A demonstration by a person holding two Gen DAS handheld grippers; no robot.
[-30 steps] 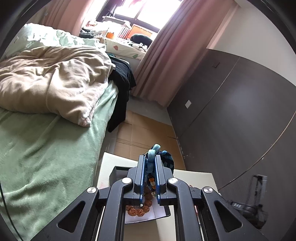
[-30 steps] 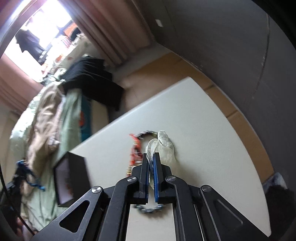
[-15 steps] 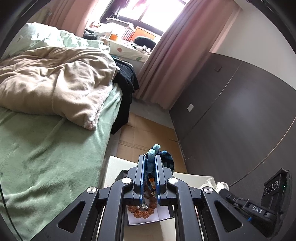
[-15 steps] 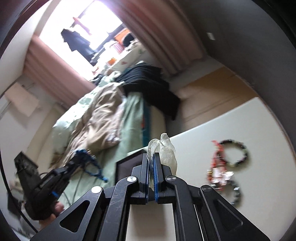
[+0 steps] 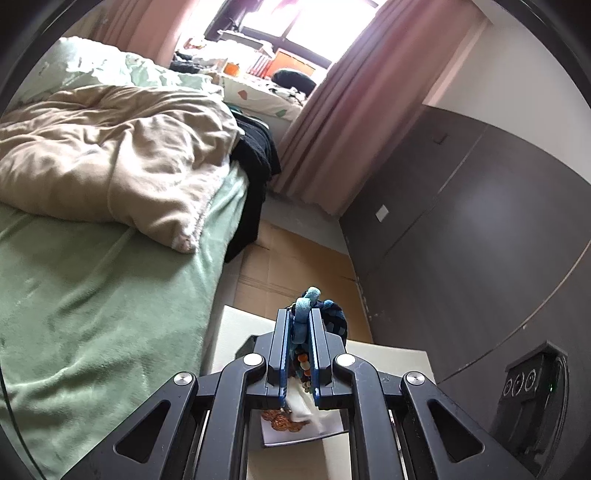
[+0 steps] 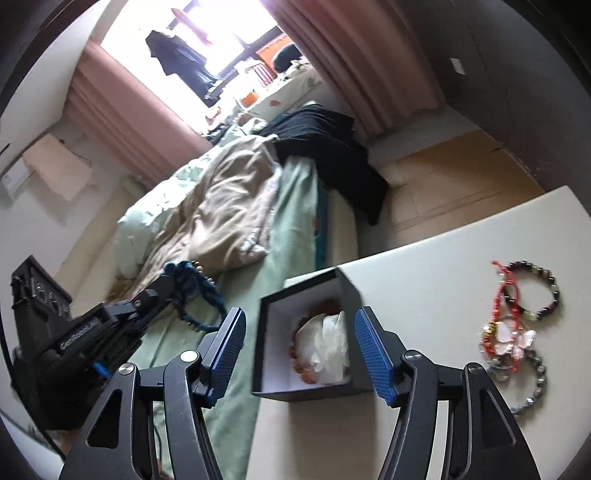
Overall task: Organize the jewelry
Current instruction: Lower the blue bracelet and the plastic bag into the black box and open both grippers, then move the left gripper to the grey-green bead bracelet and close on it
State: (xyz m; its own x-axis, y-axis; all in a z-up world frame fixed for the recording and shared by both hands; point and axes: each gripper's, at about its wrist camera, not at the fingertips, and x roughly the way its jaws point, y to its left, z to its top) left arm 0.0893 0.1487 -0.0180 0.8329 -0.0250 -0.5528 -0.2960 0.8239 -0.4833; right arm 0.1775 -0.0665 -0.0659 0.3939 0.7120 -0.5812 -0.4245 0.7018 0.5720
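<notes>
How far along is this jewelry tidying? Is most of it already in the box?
Partly. The dark box already holds an orange bead bracelet and a clear plastic pouch, below the open right gripper. The left gripper is shut on a blue beaded strand. Several bracelets lie loose on the white table.

A lived-in home bedroom. The landmark is an unmade bed (image 5: 92, 288) with a green sheet and a crumpled beige duvet (image 5: 110, 155) on top. Dark clothes (image 5: 255, 173) hang over the bed's far corner. Beyond the bed, pink curtains (image 5: 332, 122) frame a bright window (image 5: 295, 22) above a cluttered sill. Opposite the bed stands a dark wardrobe wall (image 5: 480, 229); beside the bed, a white table (image 6: 443, 266).
</notes>
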